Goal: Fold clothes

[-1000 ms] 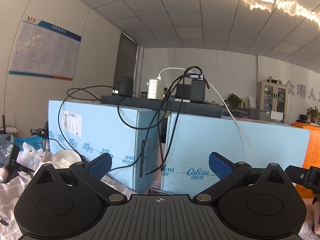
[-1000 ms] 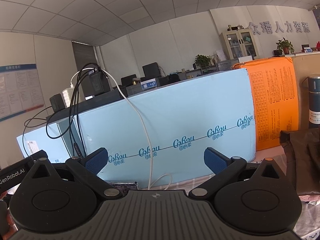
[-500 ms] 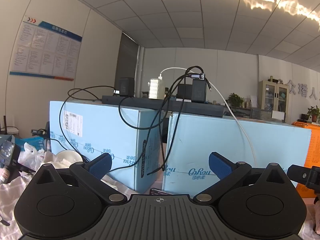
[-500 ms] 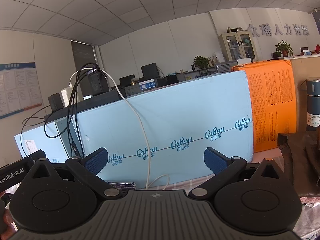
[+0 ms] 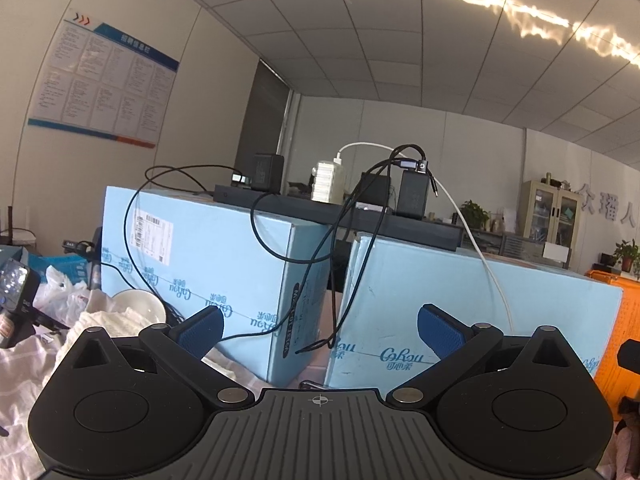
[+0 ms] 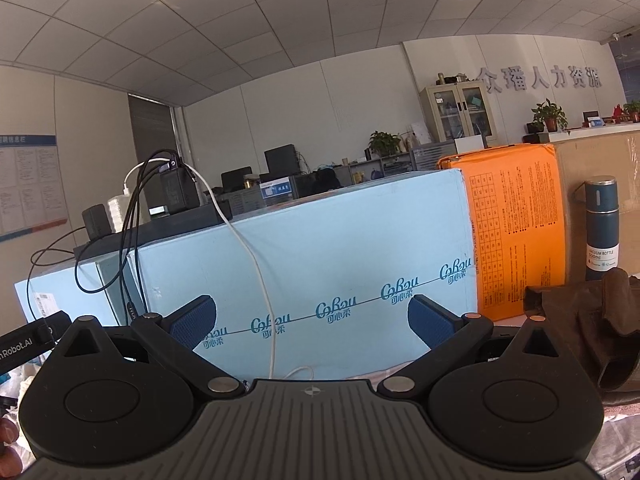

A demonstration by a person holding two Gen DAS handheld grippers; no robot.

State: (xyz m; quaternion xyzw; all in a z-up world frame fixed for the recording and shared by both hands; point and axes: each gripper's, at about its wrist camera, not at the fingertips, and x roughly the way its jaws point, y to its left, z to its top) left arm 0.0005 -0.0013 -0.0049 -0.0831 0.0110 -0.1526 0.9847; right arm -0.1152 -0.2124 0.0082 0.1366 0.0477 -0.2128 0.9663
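My left gripper [image 5: 319, 327] is open and empty, held level and pointing at the light blue boxes [image 5: 224, 272]. Pale pink and white cloth [image 5: 28, 364] lies low at the left of the left wrist view, below the gripper. My right gripper [image 6: 311, 318] is open and empty, facing the long light blue box [image 6: 320, 264]. A dark brown garment [image 6: 592, 328] lies in a heap at the right of the right wrist view, beside the right finger. The table surface under both grippers is mostly hidden by the gripper bodies.
Black and white cables [image 5: 336, 248] hang from chargers [image 5: 412, 194] on top of the boxes. An orange box [image 6: 516, 232] and a dark blue vacuum bottle [image 6: 602, 228] stand at the right. A white bowl [image 5: 138, 306] and plastic bags [image 5: 60, 292] sit at the left.
Both grippers have tilted slightly, so the boxes sit a little lower in both views. Both stay open and empty.
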